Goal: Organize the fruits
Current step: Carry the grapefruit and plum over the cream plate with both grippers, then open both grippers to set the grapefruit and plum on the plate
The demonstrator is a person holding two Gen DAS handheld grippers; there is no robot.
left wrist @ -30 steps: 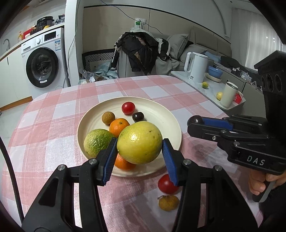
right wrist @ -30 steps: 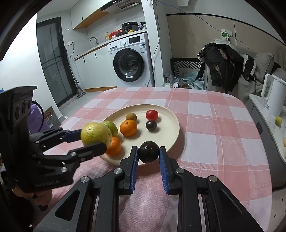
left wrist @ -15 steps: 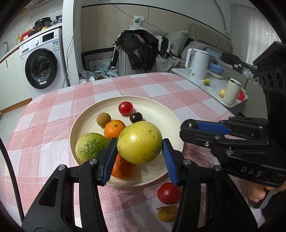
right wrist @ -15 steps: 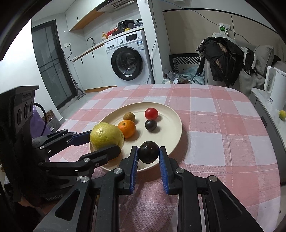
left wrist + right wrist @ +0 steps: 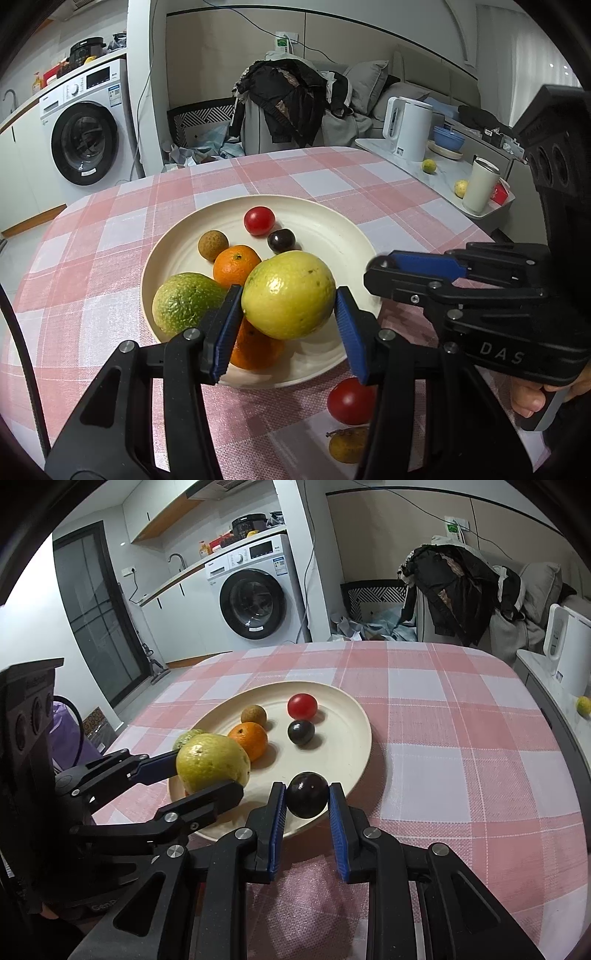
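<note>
Your left gripper [image 5: 290, 317] is clamped on the yellow-green citrus [image 5: 288, 293], held low-centre in the frame over the cream plate [image 5: 332, 229]. Your right gripper [image 5: 306, 814] pinches a dark plum [image 5: 307, 799] at the plate's near rim. Release the citrus there and it may roll onto the orange [image 5: 236, 266] beneath, knocking fruit off; the plum could slip over the rim.

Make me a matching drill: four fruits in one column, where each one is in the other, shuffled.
Fruits:
1. yellow-green fruit
2. dark plum
3. small brown fruit
4. red tomato

Places:
A. on the tablecloth, off the plate
B. between the right gripper fingers
C. lying on the plate
D. between the left gripper fingers

Pairs: 1-D, 2-B, 3-C, 4-A
</note>
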